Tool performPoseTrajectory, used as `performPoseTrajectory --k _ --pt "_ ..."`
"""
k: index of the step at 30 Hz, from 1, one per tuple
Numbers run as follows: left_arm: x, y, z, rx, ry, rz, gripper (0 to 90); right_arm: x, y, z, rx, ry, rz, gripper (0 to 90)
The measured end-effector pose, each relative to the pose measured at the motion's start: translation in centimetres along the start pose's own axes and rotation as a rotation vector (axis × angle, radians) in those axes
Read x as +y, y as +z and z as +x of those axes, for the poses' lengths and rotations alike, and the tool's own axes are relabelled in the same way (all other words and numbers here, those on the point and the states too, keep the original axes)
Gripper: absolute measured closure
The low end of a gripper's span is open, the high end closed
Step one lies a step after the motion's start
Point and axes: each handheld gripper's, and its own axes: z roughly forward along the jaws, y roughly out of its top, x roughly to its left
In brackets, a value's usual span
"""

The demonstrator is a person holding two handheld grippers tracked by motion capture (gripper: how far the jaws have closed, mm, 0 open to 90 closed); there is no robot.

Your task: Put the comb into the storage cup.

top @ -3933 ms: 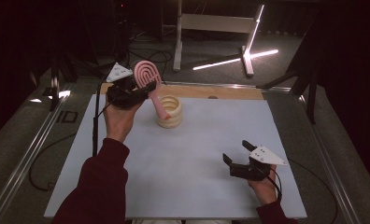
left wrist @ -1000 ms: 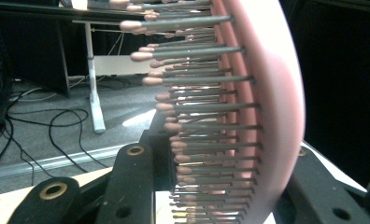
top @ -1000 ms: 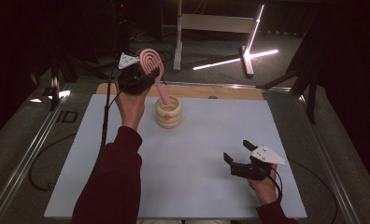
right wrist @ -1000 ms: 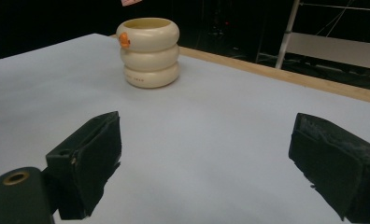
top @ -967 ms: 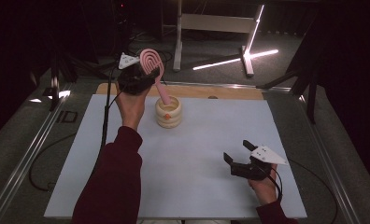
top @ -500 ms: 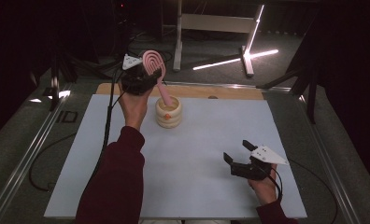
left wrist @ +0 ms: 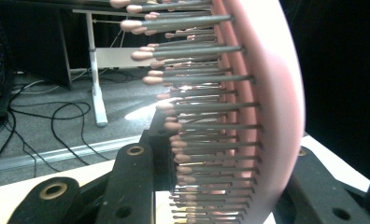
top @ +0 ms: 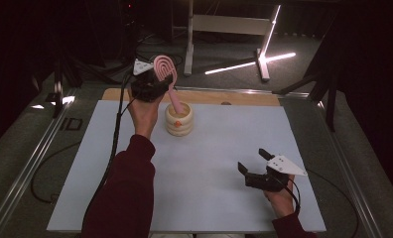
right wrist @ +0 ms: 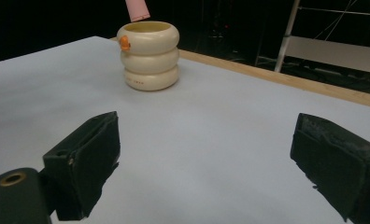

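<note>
- Your left tool point(top: 152, 85) sits in the upper left of the high view, clenched on the head of the pink hairbrush point(top: 164, 74). In the left gripper view the brush head point(left wrist: 248, 107) is wedged between the black jaws, with the bristles pointing toward the left of that frame.
- The brush's long axis runs from the head, up in the tool, down and to the right. The handle tip looks to be right at the mouth of the cream holder point(top: 179, 119). So the thing to watch is straight down along the handle: the holder is just below and right of your left tool, and I'd say a drop along that slant seats it.
- The right gripper view gives you what the high view can't: the pink handle end point(right wrist: 137, 10) hangs just over the rim at the back-left of the cream holder point(right wrist: 149, 51). I can't tell whether it's already dipped inside.
- Your right tool point(top: 254, 166) is parked lower right on the white surface point(top: 219, 148), jaws spread with nothing between them, well apart from the holder. The left hand is clearly the nearer one.
- The left gripper view shows bristle detail but no holder, so judge the alignment from the other two views.
</note>
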Motion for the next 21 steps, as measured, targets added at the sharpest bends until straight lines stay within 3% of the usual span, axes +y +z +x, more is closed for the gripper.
performPoseTrajectory --k 21 --pt "-0.79 0.73 -0.18 0.032 0.024 0.019 63.6 0.05 -0.05 0.07 0.003 -0.004 -0.001 8.6"
